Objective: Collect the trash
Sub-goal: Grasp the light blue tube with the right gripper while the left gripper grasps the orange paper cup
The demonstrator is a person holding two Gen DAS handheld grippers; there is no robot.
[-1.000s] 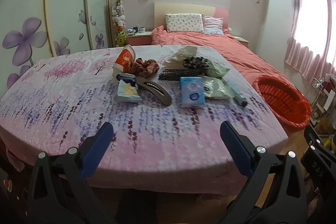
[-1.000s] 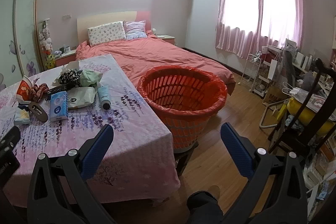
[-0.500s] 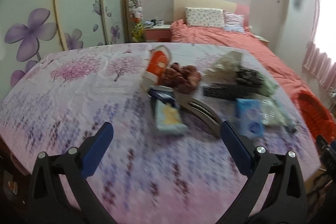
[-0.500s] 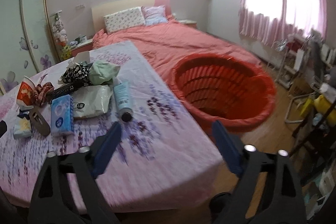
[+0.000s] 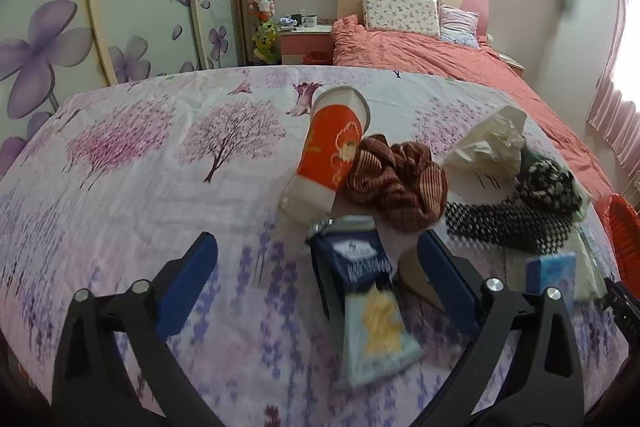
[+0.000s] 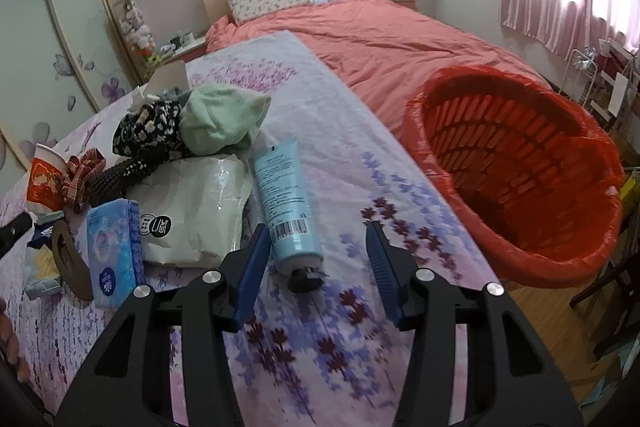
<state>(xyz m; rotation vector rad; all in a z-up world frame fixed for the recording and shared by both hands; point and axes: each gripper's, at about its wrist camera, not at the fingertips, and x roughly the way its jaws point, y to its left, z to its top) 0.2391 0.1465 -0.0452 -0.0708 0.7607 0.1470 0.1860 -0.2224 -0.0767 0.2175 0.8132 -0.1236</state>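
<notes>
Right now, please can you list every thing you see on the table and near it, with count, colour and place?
paper cup: 1, orange and white, tipped, far left of pile
snack packet: 1, blue, between left tongs
tissue pack: 1, blue, front of pile
tube: 1, light blue, cap between right tongs
white pouch: 1, left of tube
green cloth: 1, back of pile
basket: 1, red, right of table
left tongs: open
right tongs: open

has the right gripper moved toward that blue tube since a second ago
Yes. The right gripper has advanced over the table toward the blue tube, leaving the red basket off to its right.
</notes>
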